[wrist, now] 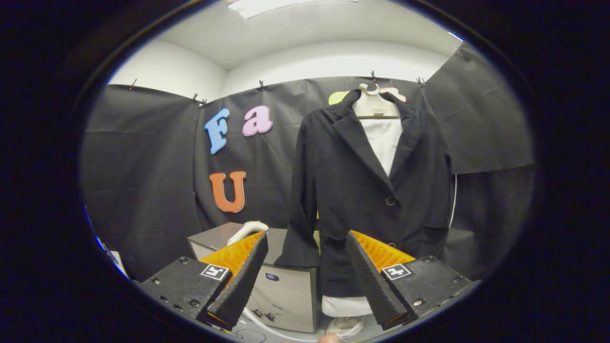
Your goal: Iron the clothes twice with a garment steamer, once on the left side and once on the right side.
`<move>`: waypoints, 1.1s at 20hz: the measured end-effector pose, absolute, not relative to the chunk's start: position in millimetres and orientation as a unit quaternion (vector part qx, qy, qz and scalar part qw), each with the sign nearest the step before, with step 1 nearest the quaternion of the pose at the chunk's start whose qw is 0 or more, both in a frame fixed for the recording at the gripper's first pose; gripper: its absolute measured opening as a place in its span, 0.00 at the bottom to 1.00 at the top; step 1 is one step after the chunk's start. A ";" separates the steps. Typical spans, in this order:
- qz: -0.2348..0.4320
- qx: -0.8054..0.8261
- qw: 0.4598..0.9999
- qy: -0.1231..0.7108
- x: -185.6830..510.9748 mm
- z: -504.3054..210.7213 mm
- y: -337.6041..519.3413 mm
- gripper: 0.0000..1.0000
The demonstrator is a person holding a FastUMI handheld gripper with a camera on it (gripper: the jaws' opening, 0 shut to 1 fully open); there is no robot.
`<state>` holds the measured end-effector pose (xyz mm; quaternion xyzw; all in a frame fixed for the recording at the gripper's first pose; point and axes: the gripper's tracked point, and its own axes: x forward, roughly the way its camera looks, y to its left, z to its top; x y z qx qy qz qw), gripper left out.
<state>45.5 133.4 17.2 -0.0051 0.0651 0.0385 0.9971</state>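
Black cloth drapes the booth's walls beneath a white ceiling. Against it a dark woven jacket point(362, 190) hangs upright on a pale hanger point(376, 107), long axis vertical, lapels open over a white panel (two buttons visible). Left of it sits a boxy grey steamer unit point(286, 290), its curved white handle point(248, 230) resting on top. Nearest, the gripper point(307, 259) stands spread, ridged fingers gripping nothing, jacket hem beyond them.
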 end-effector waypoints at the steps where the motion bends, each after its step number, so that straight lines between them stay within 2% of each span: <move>1: 0.047 -0.004 0.996 0.073 52.3 17.3 146.2 1.00; 6: 0.096 0.001 0.988 0.117 110.4 2.8 215.7 1.00; 14: 0.177 -0.024 0.960 0.216 232.3 -66.4 327.2 1.00; 22: 0.169 -0.051 0.934 0.311 333.3 -157.6 372.2 1.00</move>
